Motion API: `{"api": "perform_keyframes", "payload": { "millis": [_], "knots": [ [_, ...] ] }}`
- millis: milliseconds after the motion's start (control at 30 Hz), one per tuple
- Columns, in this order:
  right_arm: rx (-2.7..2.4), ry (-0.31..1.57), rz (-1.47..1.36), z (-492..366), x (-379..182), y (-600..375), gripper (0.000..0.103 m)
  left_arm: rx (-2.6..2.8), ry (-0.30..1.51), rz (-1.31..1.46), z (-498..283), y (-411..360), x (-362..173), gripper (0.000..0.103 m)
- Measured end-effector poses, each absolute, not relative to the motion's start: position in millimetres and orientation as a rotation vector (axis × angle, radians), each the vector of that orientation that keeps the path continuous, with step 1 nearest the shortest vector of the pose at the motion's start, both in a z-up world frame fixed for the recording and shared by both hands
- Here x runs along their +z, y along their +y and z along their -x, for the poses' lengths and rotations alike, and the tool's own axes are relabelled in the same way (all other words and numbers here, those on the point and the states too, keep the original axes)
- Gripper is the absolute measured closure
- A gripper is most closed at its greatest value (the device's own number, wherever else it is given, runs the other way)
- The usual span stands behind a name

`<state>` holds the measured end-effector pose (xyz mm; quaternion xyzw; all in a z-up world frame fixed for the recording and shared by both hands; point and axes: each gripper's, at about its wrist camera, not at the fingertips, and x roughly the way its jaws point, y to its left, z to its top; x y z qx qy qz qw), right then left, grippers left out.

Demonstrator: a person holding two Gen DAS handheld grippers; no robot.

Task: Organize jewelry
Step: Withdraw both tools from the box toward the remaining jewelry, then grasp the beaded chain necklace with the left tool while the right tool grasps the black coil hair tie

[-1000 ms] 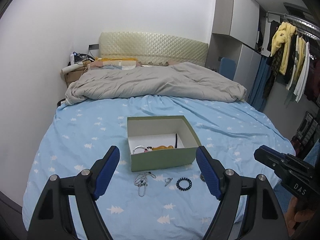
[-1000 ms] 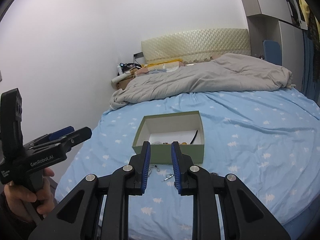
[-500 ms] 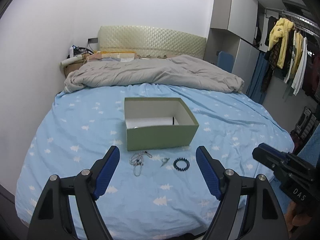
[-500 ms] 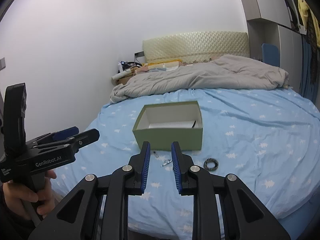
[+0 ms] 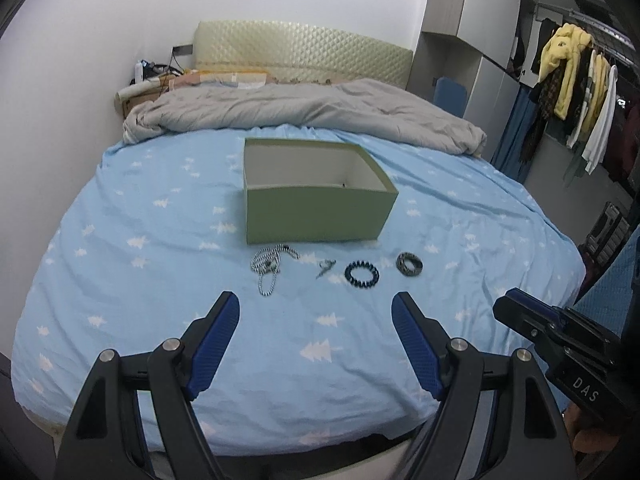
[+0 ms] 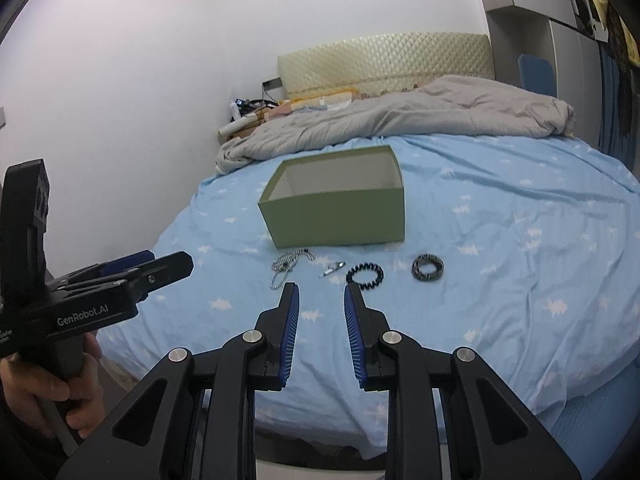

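a bed (image 5: pixel 160 240) covered with a smooth light blue sheet printed with small white tree shapes fills both views. a crumpled grey duvet (image 5: pixel 304 114) lies bunched across its far end, below a cream quilted headboard (image 5: pixel 300 54).

near the middle of the sheet sits an open rectangular cardboard box (image 5: pixel 316 216), matte sage green outside and white inside; its contents are hidden behind the near wall.

four pieces of jewelry lie in a row on the sheet just in front of the box, apart from each other. from left to right: a silver beaded chain necklace (image 5: pixel 270 266) in loose loops, a small thin silver metal piece (image 5: pixel 325 268) too small to identify, a dark round bracelet (image 5: pixel 361 275) with a knobbly beaded or coiled outline, and a thicker dark mottled ring-shaped bracelet (image 5: pixel 409 264).

the left claw (image 5: pixel 316 312), black with ribbed blue pads, hovers above the sheet short of the row, its jaws spread wide and holding nothing. the right claw (image 6: pixel 320 300) hovers just short of the metal piece and the knobbly bracelet, its jaws only narrowly parted, with nothing between them. a hand (image 6: pixel 52 396) grips the left claw's handle.

coats and shirts hang on a clothes rail (image 5: pixel 576 68) at the right.
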<state>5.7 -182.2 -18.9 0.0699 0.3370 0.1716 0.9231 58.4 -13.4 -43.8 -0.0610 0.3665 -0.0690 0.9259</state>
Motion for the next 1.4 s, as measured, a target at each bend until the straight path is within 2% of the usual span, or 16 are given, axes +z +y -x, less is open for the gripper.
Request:
{"api": "perform_keyframes", "payload": {
  "millis": [633, 900, 1000, 1067, 1133, 1400],
  "knots": [
    [0.324, 0.814, -0.152, -56.3, -66.8, -180.9, 0.081, -0.097, 0.878, 0.162, -119.4, 3.9, -97.4, 0.024],
    [0.309, 0.874, -0.151, -96.7, -99.2, -181.2, 0.077, -0.102, 0.927, 0.165, -164.7, 11.1, -130.7, 0.026],
    [0.306, 0.903, -0.148, -114.4, -113.8, -181.5, 0.070, -0.102, 0.943, 0.162, -184.4, 13.8, -146.2, 0.026],
    [0.307, 0.918, -0.147, -126.3, -123.5, -180.5, 0.057, -0.101, 0.955, 0.153, -198.6, 14.7, -158.4, 0.026],
    [0.305, 0.925, -0.145, -135.3, -130.4, -178.9, 0.049, -0.092, 0.967, 0.139, -211.5, 16.3, -170.4, 0.027],
    [0.309, 0.962, -0.089, -176.1, -162.9, -164.8, 0.049, -0.077, 1.014, 0.082, -256.3, 21.2, -212.1, 0.038]
  ]
}}
